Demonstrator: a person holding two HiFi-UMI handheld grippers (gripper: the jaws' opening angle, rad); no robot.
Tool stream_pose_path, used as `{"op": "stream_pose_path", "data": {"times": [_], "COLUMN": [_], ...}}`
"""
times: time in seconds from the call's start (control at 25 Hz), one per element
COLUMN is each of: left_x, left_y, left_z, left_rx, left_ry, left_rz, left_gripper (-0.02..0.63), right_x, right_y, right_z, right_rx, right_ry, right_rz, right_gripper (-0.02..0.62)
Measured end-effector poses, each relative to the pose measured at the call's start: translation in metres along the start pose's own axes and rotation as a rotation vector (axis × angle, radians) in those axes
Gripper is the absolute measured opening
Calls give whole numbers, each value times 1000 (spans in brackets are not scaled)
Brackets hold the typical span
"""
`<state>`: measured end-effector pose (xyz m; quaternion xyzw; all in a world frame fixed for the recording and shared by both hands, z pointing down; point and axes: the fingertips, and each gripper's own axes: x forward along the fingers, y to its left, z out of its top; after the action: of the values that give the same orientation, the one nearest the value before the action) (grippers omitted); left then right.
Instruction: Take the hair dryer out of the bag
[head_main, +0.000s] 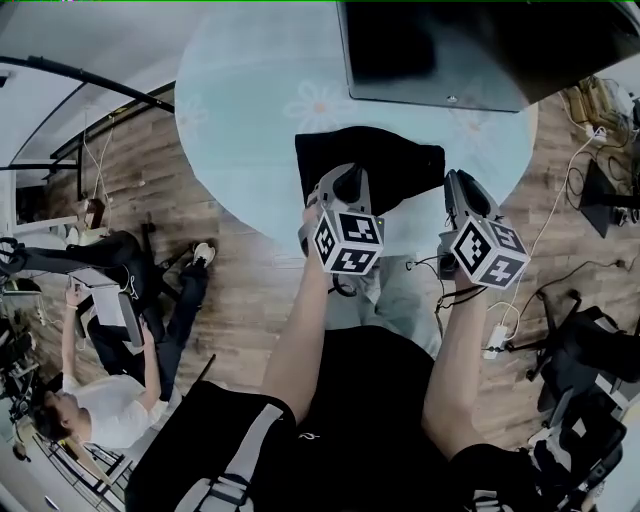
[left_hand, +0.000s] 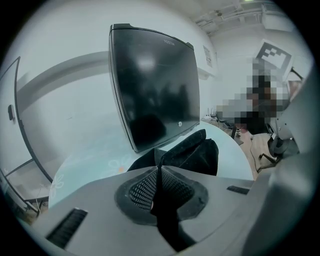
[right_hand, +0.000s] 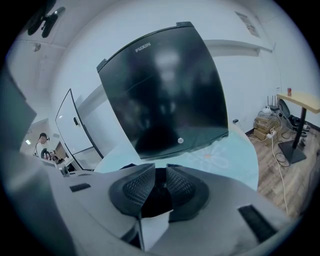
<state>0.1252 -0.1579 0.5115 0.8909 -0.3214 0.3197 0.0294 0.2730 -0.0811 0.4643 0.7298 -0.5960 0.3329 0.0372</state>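
Black monitor (head_main: 450, 50) just behind bag (head_main: 400, 160) on table (head_main: 240, 150)

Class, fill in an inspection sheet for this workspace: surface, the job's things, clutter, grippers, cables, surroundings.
Surface: round pale table with flower prints.
Job's things: black bag lies on the table; hair dryer not seen.
Clutter: dark monitor on the table beyond the bag.
Grippers: left gripper jaws shut on bag fabric; right gripper jaws apart, pressing on nothing.
Cables: white cable trails over the floor at right.
Surroundings: wooden floor; seated person at left.
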Motion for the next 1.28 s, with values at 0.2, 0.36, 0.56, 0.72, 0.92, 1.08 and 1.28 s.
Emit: {"op": "stream_pose_path", "data": {"times": [0.2,0.36,0.56,0.72,0.92,1.08,1.28], "left_x": [-4,-6,-5,-6,-7,-17,-27], "left_y": [3,1,4,5,14,20,23], "left_z": [-6,-9,-17,-19,-20,-28,-42], "left_rx": [6,25,-3,-60,-86,-124,-172], "left_ry": [8,17,48,51,52,55,65], "left_rz": [-12,-31,-28,-40,-26,-38,-35], "left_gripper": [35,35,51,60,152,218,233], "right_x": [16,30,52,65,81,86,97], "right_y": [-15,-26,-17,-18,-16,-12,-3], "right_z": [-11,-20,-34,-41,-49,-57,-64], "right_rx": [5,39,71,102,207,221,195], "right_ry": [65,107,180,212,239,277,335], "right_rz": [-30,-18,68,93,178,203,229], "right_gripper": [75,75,140,144,207,215,235]}}
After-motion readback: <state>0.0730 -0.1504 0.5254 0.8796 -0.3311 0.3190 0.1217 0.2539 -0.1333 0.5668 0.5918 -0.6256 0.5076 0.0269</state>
